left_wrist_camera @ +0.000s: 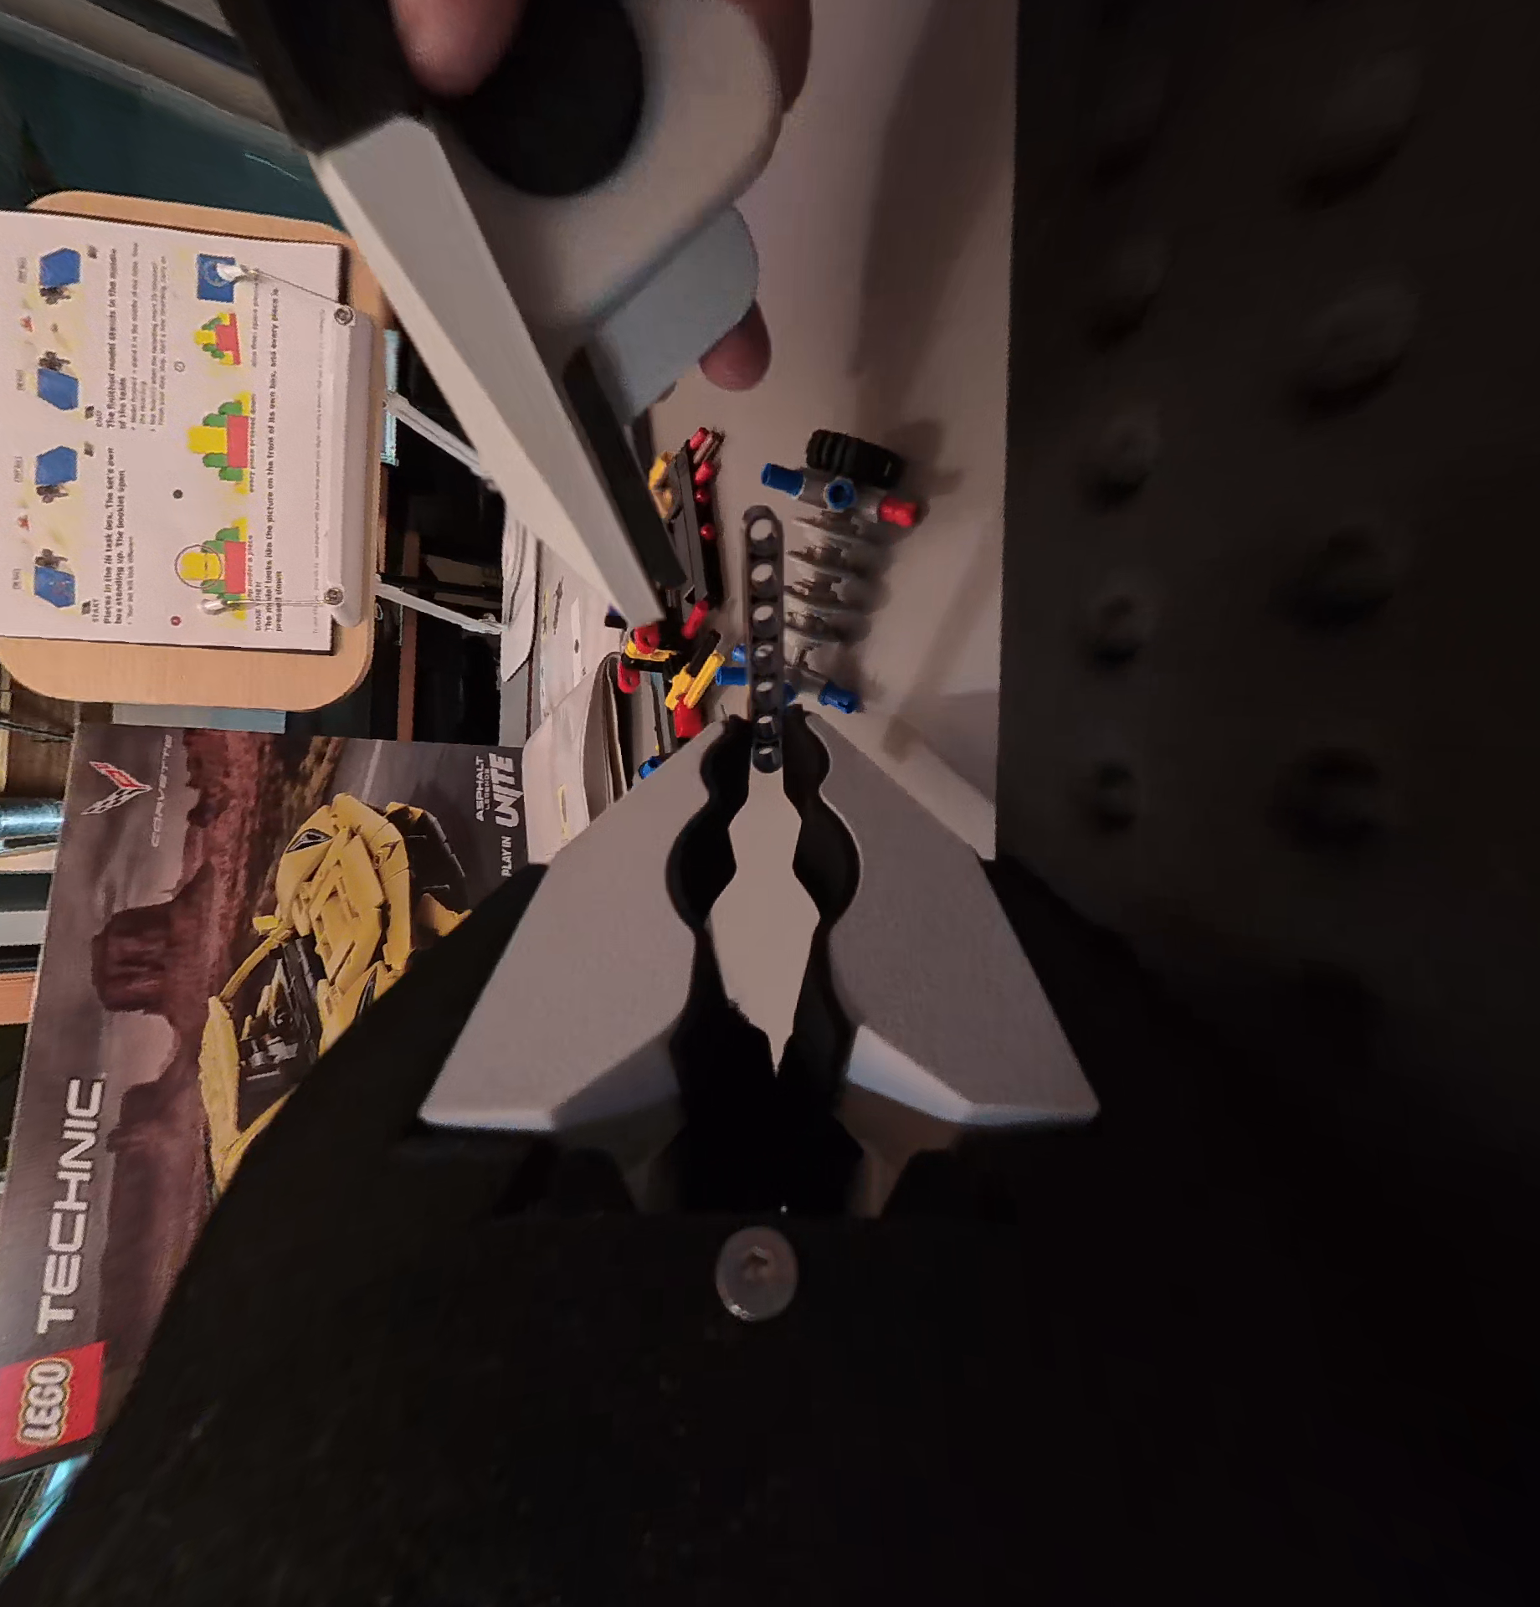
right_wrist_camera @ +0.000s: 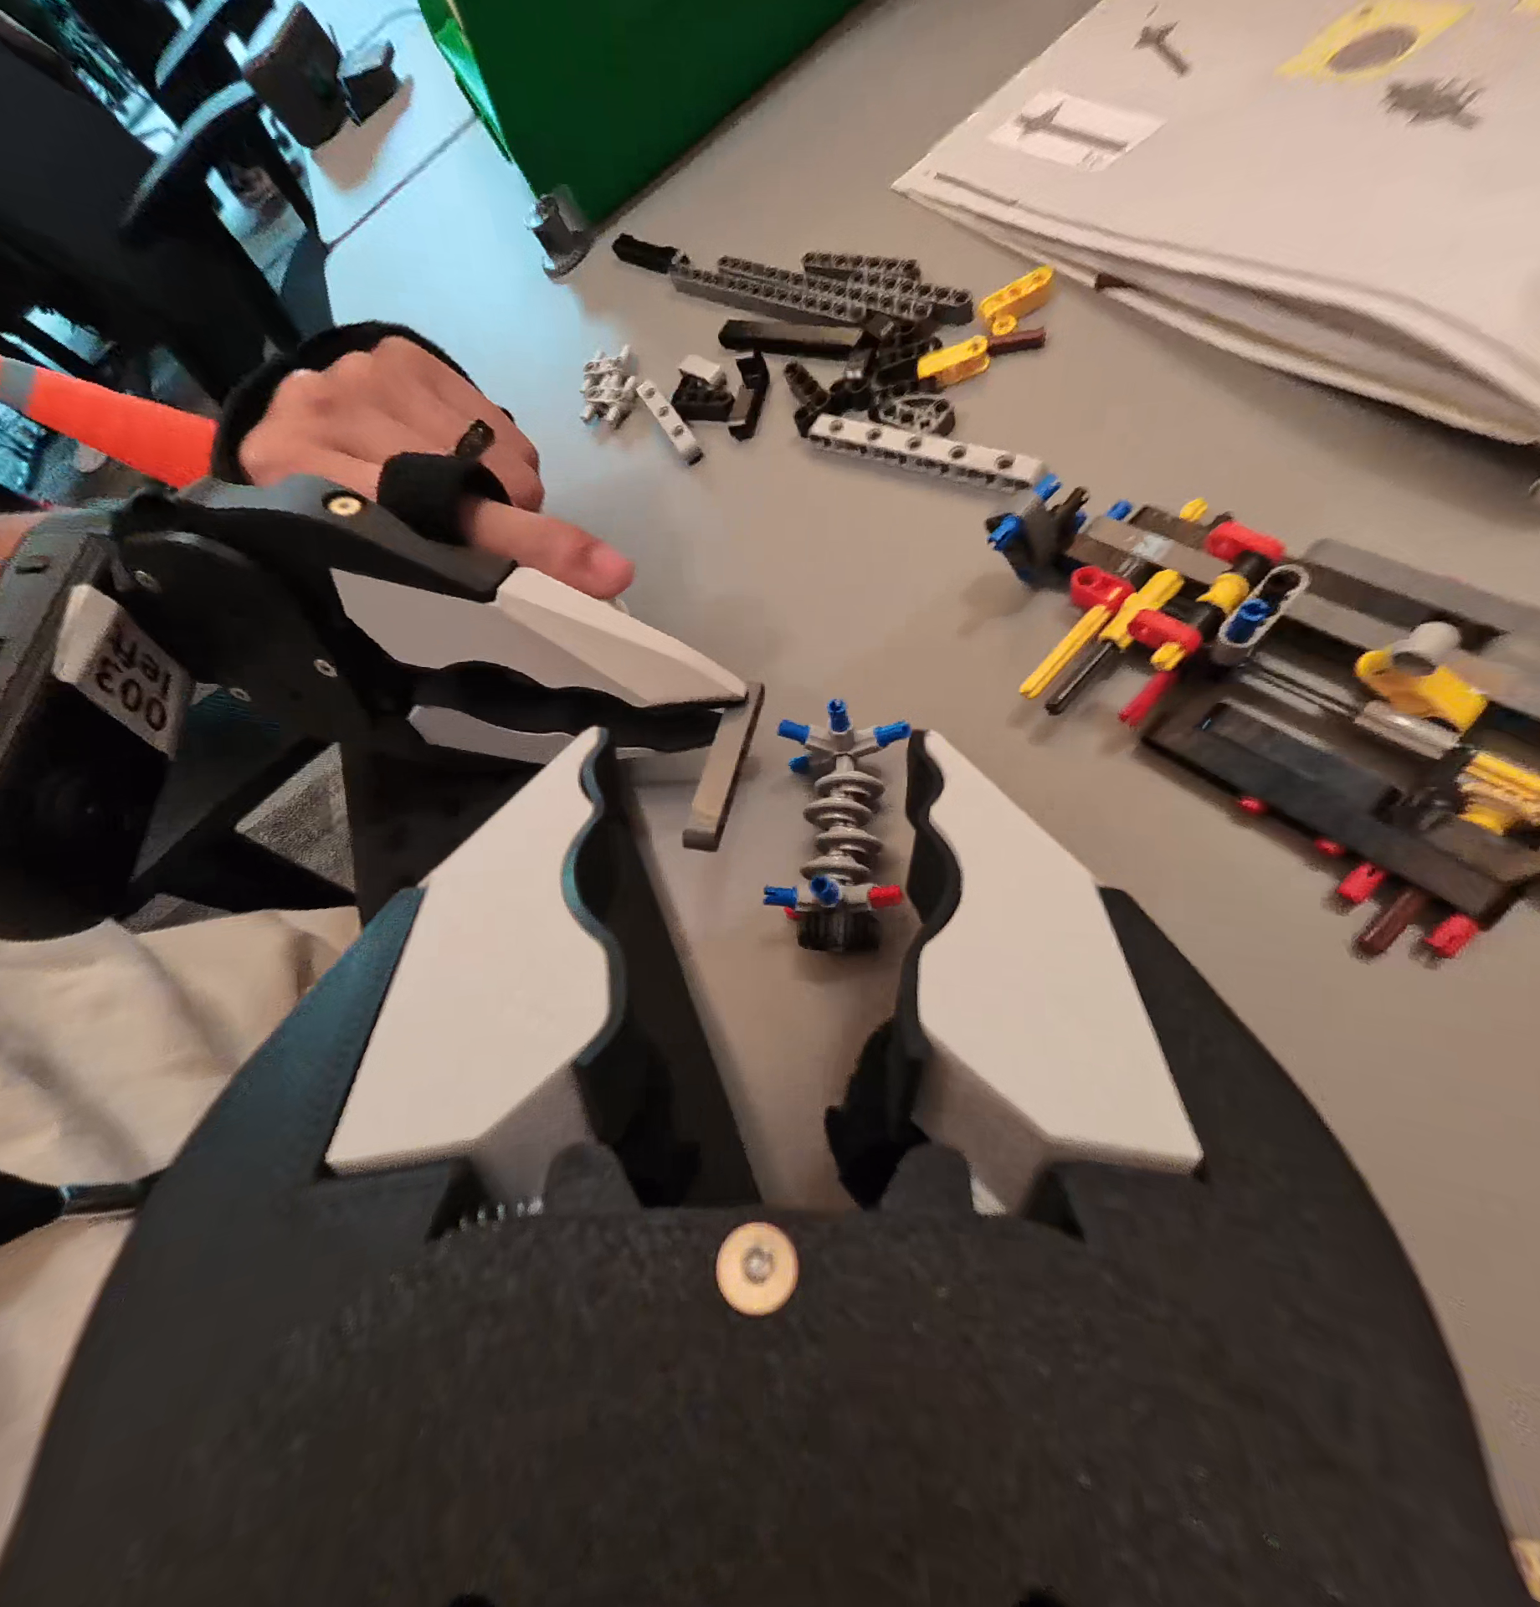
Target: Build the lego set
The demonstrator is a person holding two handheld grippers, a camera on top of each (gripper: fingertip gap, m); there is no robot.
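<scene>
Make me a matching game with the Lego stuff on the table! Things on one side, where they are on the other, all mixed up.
Things:
1. dark grey beam
2. crankshaft piece with blue pins
3. instruction booklet
4. loose black and grey beams

Places or states:
A. lying open at the far right of the table
B. pinched at its end by the left gripper
C. in a pile farther back, near the green box
D. flat on the table between the right gripper's open jaws

Pairs: 1-B, 2-D, 3-A, 4-C

Grey beam (left_wrist_camera: 763, 639); grey ribbed assembly (right_wrist_camera: 839, 826) with blue, red pins; perhaps black wheel (right_wrist_camera: 836, 932)
</scene>
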